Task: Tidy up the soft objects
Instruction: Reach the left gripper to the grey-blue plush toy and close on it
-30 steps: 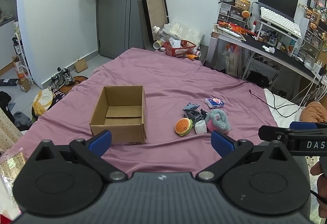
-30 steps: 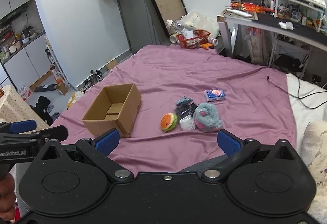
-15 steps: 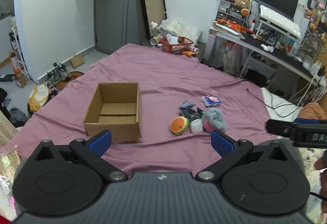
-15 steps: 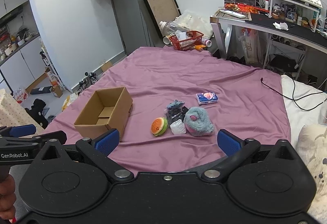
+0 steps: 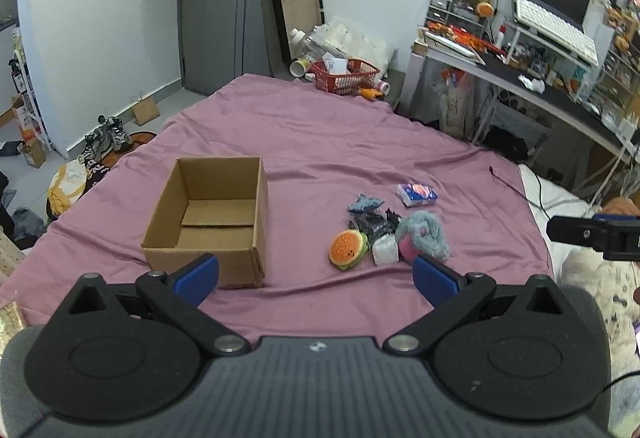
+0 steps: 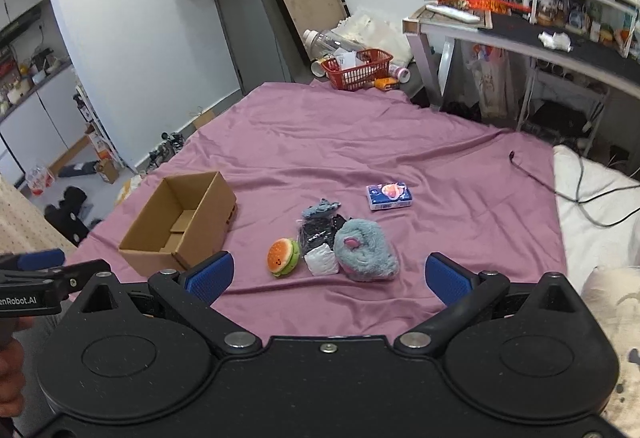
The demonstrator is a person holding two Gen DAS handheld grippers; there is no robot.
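An empty open cardboard box (image 5: 212, 214) (image 6: 180, 222) stands on the purple bed sheet (image 5: 340, 142). To its right lies a cluster of soft things: a burger plush (image 5: 347, 249) (image 6: 283, 256), a white pouch (image 5: 385, 249) (image 6: 321, 263), a black packet (image 5: 372, 224) (image 6: 318, 232), a grey-blue fluffy toy (image 5: 424, 236) (image 6: 366, 250), a small blue-grey cloth (image 5: 364, 203) (image 6: 320, 207), and a tissue pack (image 5: 416, 194) (image 6: 389, 196) farther back. My left gripper (image 5: 316, 280) and right gripper (image 6: 326, 278) are both open and empty, held above the bed's near edge.
A red basket (image 5: 345, 75) and bottles sit past the bed's far end. A cluttered desk (image 5: 520, 70) stands at the right. A black cable (image 5: 516, 190) trails onto the sheet. Shoes and bags lie on the floor at the left (image 5: 104, 142).
Both grippers have risen and pulled back a little, so the box and the soft things sit lower and smaller in view. Nothing on the bed has moved. Both stay open.
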